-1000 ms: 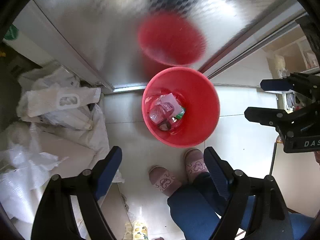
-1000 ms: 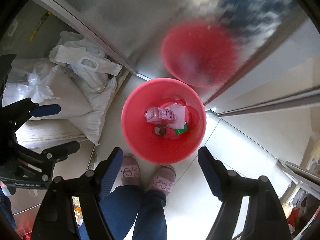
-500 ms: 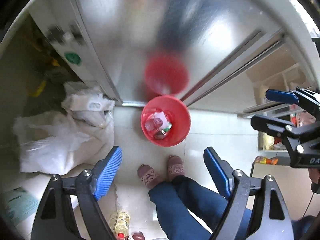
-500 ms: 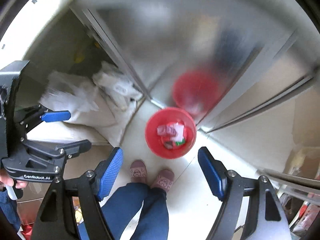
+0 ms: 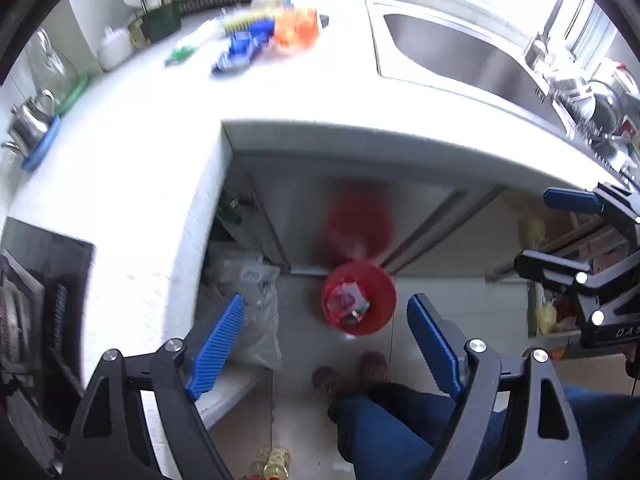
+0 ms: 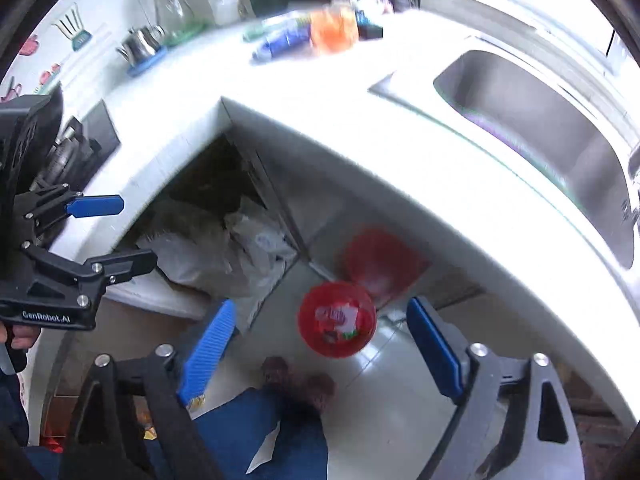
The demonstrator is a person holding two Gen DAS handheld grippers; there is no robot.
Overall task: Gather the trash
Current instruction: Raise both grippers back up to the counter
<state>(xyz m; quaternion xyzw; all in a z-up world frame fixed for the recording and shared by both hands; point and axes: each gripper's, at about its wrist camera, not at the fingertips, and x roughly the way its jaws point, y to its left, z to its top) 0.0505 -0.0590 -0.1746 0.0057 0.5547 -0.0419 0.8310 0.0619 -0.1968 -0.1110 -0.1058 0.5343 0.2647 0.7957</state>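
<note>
A red bin (image 5: 374,284) stands on the floor below the counter, with a pink bottle and paper scraps inside; it also shows in the right wrist view (image 6: 316,336). My left gripper (image 5: 326,340) is open and empty, high above the bin. My right gripper (image 6: 320,344) is open and empty too, also high above it. On the white counter (image 5: 152,128) lie a blurred orange bag (image 5: 296,30), a blue wrapper (image 5: 236,54) and a green piece (image 5: 178,54); the orange bag also shows in the right wrist view (image 6: 334,30).
A steel sink (image 5: 476,60) is set in the counter at right. A kettle (image 5: 28,120) and jars stand at the back left. White plastic bags (image 6: 224,252) lie under the counter. The person's legs and slippers (image 5: 348,372) are below.
Both grippers have risen well away from the bin, which looks much smaller. The counter, sink and the items on it have come into view.
</note>
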